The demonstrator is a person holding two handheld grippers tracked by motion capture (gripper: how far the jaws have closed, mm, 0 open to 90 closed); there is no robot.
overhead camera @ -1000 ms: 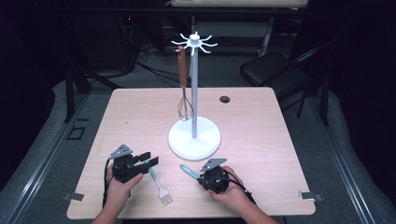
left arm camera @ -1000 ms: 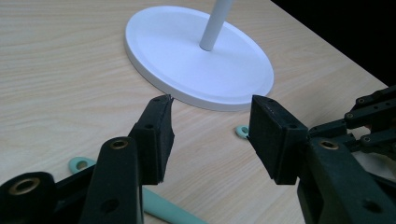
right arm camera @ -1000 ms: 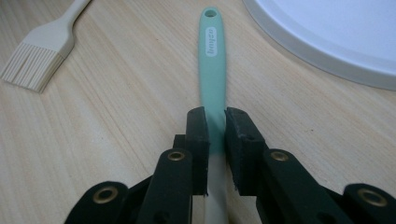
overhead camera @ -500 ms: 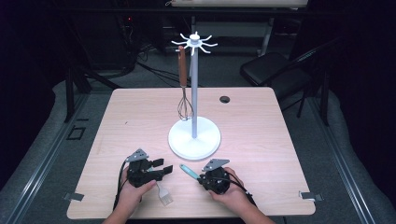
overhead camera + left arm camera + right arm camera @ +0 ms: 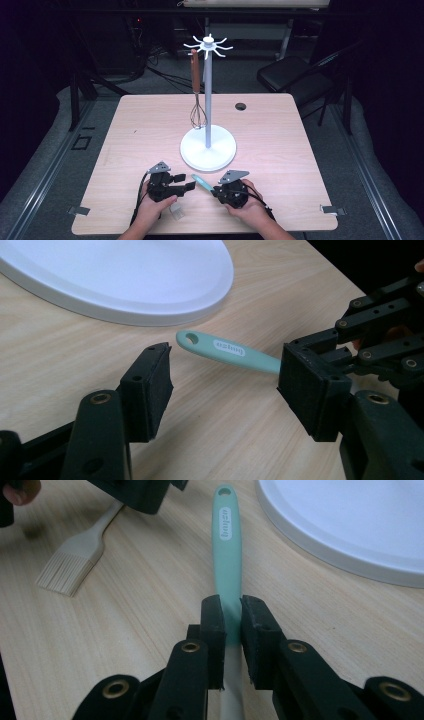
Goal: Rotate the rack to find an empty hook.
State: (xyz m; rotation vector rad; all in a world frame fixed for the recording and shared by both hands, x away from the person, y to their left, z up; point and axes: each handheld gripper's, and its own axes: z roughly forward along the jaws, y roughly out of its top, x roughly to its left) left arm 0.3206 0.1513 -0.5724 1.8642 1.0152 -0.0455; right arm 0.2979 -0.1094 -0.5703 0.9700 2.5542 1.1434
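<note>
A teal-handled utensil (image 5: pixel 201 182) lies on the table just in front of the white stand base (image 5: pixel 207 148). My right gripper (image 5: pixel 231 612) is shut on its handle (image 5: pixel 227 535), with the hanging hole pointing away. In the high view my right gripper (image 5: pixel 215 190) sits at the front right of the utensil. My left gripper (image 5: pixel 186 181) is open, and its jaws stand on either side of the handle's free end (image 5: pixel 225 347) without touching it. My left gripper (image 5: pixel 227 370) faces the right gripper's jaws.
A pale basting brush (image 5: pixel 75 565) lies flat near the left hand (image 5: pixel 175 212). A brown-handled whisk (image 5: pixel 197 100) hangs from the stand's hooks. A small dark disc (image 5: pixel 240 106) sits at the far side. The table's front edge is close behind both hands.
My left gripper has moved right, away from the brush and toward the teal handle's free end. The right gripper and the utensil have stayed put.
</note>
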